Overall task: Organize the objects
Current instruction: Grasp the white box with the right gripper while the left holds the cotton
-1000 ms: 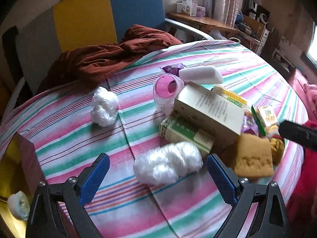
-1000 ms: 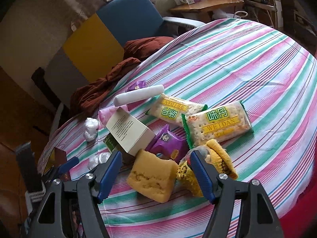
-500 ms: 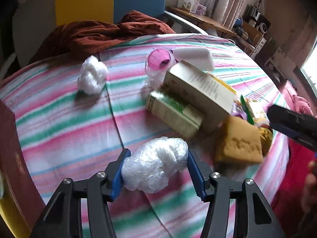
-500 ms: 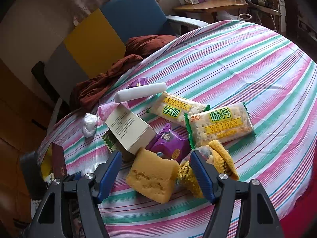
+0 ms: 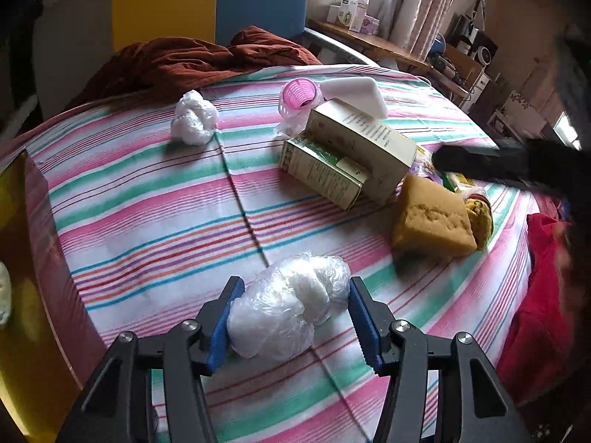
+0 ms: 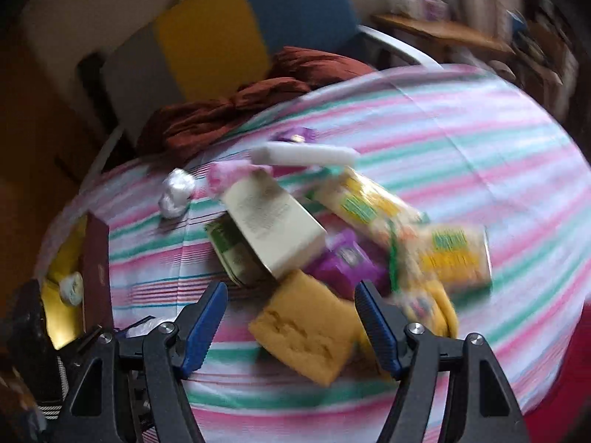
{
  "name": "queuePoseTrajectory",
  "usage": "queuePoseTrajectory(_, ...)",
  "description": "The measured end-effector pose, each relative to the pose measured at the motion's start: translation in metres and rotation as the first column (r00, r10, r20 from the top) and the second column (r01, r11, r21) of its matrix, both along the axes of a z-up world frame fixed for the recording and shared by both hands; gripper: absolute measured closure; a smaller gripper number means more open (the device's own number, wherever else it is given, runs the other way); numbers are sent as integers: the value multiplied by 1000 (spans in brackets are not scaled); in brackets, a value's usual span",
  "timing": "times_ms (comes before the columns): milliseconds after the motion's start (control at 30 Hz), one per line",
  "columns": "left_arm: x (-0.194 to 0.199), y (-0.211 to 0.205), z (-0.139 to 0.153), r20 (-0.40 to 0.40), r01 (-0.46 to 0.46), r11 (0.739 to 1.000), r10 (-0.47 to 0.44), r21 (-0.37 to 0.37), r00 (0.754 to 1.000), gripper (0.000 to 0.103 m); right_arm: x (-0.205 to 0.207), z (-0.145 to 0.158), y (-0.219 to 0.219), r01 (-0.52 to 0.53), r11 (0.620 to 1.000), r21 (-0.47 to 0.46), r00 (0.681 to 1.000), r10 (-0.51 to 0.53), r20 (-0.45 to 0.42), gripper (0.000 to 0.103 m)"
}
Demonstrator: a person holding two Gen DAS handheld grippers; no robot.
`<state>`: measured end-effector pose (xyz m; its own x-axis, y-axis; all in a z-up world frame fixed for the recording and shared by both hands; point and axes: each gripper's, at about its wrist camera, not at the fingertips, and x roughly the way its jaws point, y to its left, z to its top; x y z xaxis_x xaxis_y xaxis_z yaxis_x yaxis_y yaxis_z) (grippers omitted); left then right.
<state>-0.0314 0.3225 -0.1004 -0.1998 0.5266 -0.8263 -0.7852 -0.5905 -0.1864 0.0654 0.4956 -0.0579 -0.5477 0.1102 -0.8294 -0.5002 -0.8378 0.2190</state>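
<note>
**Q:** What do the jaws of the left gripper have between them?

**A:** A crumpled clear plastic bag, clenched from both sides by the blue pads, near the front edge of the striped bench.

**Q:** And the right gripper?

**A:** Its jaws are spread wide and released, grasping nothing. They hang above a yellow sponge that lies on the bench between them; the view is blurred, so I cannot tell whether either pad touches it.

**Q:** What lies beyond the plastic bag?

**A:** Farther back, to the right, the same sponge rests beside a yellow knitted item. Behind the sponge, a cream box lies tilted on top of a green box. A pink basket-like cup sits on its side just behind them, touching a white foam block.

**Q:** Anything set apart from the heap?

**A:** A second balled-up plastic bag sits alone, well to the left of the cup. At the bench's left edge a dark red box stands open, with a pale roll on its yellow inside.

**Q:** And on the right gripper's side?

**A:** Two cracker packets, yellow and green, lie right of the boxes, with a purple pouch between them and the sponge. A brown cloth is draped at the far rim, before a chair with yellow and blue panels.
</note>
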Motion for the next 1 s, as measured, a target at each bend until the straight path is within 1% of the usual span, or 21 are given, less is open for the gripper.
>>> queuePoseTrajectory(100,2,-6,1,7,-3,1000,3,7,1000,46,-32,0,-3,-106,990,89,993,101,58,30)
queuePoseTrajectory(167,2,-10,3,12,-6,1000,6,12,1000,46,-52,-5,-3,-163,980,118,983,151,102,30)
queuePoseTrajectory(300,3,-17,6,19,-4,1000,4,19,1000,46,-88,-28,3,-237,957,168,956,199,217,30)
queuePoseTrajectory(333,4,-18,7,20,0,1000,0,22,1000,46,-92,-33,5,-236,955,177,953,192,235,30)
queuePoseTrajectory(367,6,-19,8,18,5,1000,-5,24,1000,46,-94,-37,7,-233,956,178,954,189,232,30)
queuePoseTrajectory(400,8,-20,9,15,11,1000,-11,26,1000,46,-95,-37,9,-233,959,160,958,197,210,31)
queuePoseTrajectory(433,9,-20,10,9,16,999,-16,28,1000,46,-96,-37,10,-236,962,138,957,205,206,40)
queuePoseTrajectory(533,11,-21,8,13,21,999,-21,30,1000,46,-91,-36,6,-259,960,110,953,235,192,50)
queuePoseTrajectory(600,13,-22,9,14,21,999,-22,36,1000,46,-85,-34,0,-271,957,102,949,248,194,52)
queuePoseTrajectory(833,22,-31,19,5,35,998,-35,61,999,46,-68,-31,-18,-271,959,78,949,253,186,53)
queuePoseTrajectory(1000,27,-42,27,-6,32,996,-32,86,999,46,-54,-22,-28,-236,970,55,965,227,131,53)
